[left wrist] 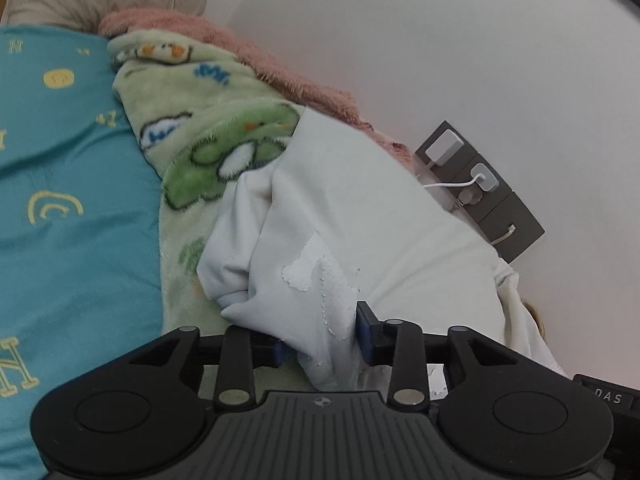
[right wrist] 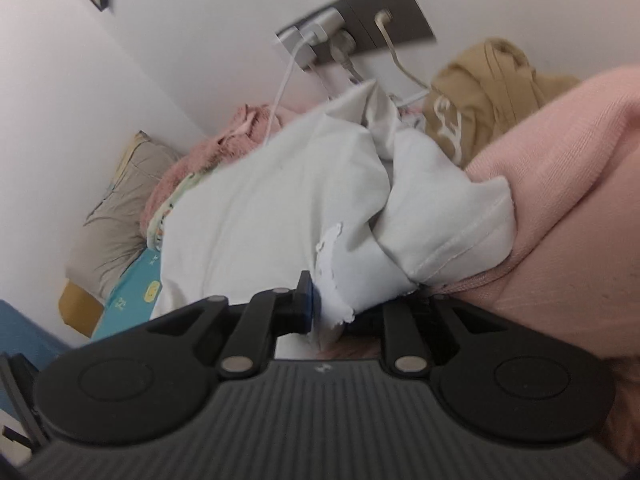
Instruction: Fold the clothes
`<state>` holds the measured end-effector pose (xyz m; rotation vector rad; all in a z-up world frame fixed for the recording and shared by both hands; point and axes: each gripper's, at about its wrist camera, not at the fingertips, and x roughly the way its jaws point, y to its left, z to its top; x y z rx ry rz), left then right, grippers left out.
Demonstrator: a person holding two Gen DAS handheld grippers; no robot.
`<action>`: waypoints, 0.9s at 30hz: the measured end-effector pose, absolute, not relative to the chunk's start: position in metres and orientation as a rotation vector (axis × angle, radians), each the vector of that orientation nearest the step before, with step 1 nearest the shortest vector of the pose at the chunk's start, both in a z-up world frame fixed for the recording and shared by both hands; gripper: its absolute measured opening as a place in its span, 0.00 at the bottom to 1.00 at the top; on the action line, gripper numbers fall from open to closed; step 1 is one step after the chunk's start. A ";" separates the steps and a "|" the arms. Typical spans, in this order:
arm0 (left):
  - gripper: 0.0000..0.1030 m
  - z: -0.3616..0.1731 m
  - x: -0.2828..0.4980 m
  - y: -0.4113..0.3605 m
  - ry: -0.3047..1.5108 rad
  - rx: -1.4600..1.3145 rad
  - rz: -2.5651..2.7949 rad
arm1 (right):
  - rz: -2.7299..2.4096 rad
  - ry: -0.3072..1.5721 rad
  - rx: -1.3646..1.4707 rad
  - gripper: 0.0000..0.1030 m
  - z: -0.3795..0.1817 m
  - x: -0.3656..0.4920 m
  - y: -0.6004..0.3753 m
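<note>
A white T-shirt (left wrist: pixel 360 208) with a cracked white print lies bunched on a bed, over a green fleece blanket (left wrist: pixel 192 128). My left gripper (left wrist: pixel 322 340) is shut on a fold of the shirt near the print. In the right wrist view the same white T-shirt (right wrist: pixel 260 208) spreads ahead, and my right gripper (right wrist: pixel 356 312) is shut on its edge near a hem. Only the left blue pad (right wrist: pixel 306 300) shows there; the right finger is hidden under the cloth.
A teal patterned sheet (left wrist: pixel 72 200) covers the bed at left. A pink fuzzy blanket (left wrist: pixel 280 64) runs along the white wall. A grey wall socket panel (left wrist: pixel 480 188) holds plugged chargers and cables. A pink garment (right wrist: pixel 560 200) and a tan garment (right wrist: pixel 488 84) lie at right; a beige pillow (right wrist: pixel 120 216) lies at left.
</note>
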<state>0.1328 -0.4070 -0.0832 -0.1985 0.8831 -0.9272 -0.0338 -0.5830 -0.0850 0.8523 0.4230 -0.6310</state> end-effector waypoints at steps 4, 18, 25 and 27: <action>0.60 -0.056 0.135 -0.410 0.874 -0.107 -0.902 | -0.663 0.456 0.858 0.21 -0.072 -0.038 -0.577; 1.00 0.070 0.039 -0.311 0.547 0.043 -0.893 | -0.638 0.353 0.528 0.90 0.045 -0.099 -0.488; 1.00 0.104 -0.031 -0.237 0.438 0.046 -0.859 | -0.572 0.303 0.443 0.90 0.077 -0.141 -0.420; 1.00 0.107 -0.049 -0.214 0.425 0.020 -0.861 | -0.552 0.299 0.440 0.90 0.078 -0.153 -0.404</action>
